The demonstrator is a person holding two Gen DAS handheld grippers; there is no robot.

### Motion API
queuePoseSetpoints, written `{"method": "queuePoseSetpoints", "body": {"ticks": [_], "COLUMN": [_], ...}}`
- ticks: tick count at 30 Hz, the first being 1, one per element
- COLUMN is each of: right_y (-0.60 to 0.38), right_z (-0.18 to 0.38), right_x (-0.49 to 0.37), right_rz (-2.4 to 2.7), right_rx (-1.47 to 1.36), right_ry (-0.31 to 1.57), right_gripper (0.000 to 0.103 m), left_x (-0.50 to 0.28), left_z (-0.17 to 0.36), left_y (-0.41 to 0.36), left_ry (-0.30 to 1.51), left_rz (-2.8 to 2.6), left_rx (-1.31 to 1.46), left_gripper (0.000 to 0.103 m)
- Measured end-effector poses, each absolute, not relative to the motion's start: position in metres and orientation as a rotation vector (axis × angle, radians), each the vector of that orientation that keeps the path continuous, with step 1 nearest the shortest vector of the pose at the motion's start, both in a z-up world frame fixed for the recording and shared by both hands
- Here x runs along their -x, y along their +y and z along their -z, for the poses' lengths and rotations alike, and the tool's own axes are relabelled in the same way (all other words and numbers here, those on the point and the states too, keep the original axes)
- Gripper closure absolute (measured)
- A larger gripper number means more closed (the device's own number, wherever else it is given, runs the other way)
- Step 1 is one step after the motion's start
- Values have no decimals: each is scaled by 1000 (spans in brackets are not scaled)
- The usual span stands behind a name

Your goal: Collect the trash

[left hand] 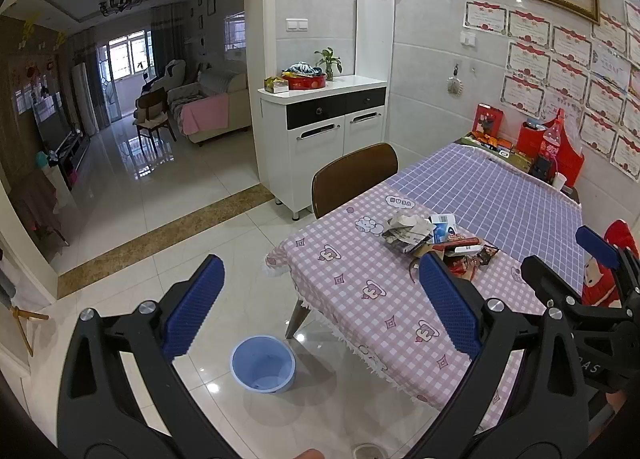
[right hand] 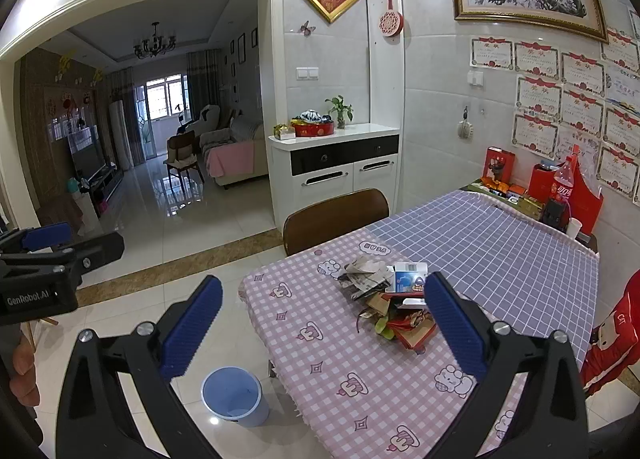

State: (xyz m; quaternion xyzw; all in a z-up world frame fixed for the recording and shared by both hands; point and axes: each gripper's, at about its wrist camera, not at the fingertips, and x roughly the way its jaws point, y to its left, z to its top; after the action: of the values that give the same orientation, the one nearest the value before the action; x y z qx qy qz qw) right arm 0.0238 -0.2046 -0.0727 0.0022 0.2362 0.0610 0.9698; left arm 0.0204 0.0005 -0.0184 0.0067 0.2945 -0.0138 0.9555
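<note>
Lying heaped on the pink-checked bench, the trash pile runs from 11 to 5 o'clock. Left tongs and right tongs gape wide, holding nothing. A blue bin stands on the tiled floor at 7 o'clock.

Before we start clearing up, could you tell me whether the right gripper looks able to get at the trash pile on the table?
Probably yes. The right gripper is open and empty, and the trash pile lies uncovered on the pink checked tablecloth ahead of it, with nothing standing between them.
</note>
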Motion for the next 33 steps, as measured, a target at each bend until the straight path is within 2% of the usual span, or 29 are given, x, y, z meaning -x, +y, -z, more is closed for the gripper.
{"method": "queuePoseSetpoints", "body": {"ticks": [33], "right_y": [-182], "right_z": [73], "right_x": [-20], "right_rz": [-136], "right_rx": [-4], "right_ry": [494], "right_gripper": [4], "left_x": [-18], "left_z": [18], "left_y": [3], "left_ry": [604], "left_rz": [34], "left_rx": [-12], "left_gripper": [7]}}
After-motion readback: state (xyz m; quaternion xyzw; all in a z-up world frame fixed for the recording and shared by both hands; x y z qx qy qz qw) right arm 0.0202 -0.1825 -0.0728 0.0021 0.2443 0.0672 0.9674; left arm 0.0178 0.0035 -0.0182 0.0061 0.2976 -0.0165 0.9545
